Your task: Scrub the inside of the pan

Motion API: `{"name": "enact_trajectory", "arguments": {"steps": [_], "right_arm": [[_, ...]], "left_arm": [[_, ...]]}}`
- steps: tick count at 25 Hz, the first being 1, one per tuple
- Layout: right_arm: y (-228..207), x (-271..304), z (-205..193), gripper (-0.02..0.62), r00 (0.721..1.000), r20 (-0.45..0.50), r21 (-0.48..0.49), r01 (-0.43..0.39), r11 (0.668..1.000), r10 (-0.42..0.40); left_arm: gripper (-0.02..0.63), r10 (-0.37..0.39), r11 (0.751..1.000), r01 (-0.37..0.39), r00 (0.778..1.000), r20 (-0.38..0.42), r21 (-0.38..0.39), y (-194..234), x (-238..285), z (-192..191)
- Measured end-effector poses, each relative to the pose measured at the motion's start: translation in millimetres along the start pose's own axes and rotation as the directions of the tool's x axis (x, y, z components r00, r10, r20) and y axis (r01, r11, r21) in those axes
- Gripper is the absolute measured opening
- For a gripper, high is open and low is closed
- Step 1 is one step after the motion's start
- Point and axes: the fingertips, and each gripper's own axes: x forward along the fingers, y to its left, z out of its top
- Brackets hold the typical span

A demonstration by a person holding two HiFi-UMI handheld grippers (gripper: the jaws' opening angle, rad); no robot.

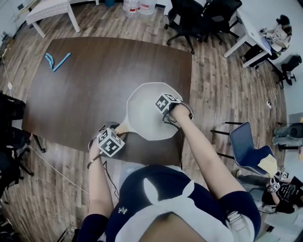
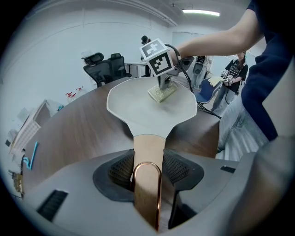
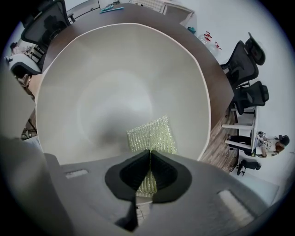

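A pale cream pan (image 1: pixel 147 112) rests near the front edge of the dark wooden table (image 1: pixel 94 80). Its tan handle (image 2: pixel 148 152), with a copper hanging loop, runs between the jaws of my left gripper (image 2: pixel 147 173), which is shut on it. My right gripper (image 3: pixel 150 173) is shut on a yellow-green scrub pad (image 3: pixel 152 134) whose free end lies flat on the inside of the pan (image 3: pixel 115 92), towards its right side. In the left gripper view the scrub pad (image 2: pixel 161 93) sits in the pan under the right gripper's marker cube (image 2: pixel 158 57).
Blue tongs (image 1: pixel 56 61) lie at the table's far left. Black office chairs (image 1: pixel 199 19) and a white table (image 1: pixel 258 28) stand beyond the far right. A blue chair (image 1: pixel 248 149) is on my right. A white bench (image 1: pixel 49 12) stands at the back left.
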Motion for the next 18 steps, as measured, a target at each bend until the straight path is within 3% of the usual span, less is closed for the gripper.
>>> {"name": "enact_trajectory", "arguments": {"steps": [18], "right_arm": [[22.6, 2.6, -14.8, 0.009, 0.995, -0.054, -0.056, -0.085, 0.995, 0.082]], "left_arm": [[0.193, -0.003, 1.000, 0.003, 1.000, -0.006, -0.031, -2.5, 0.9, 0.7]]}}
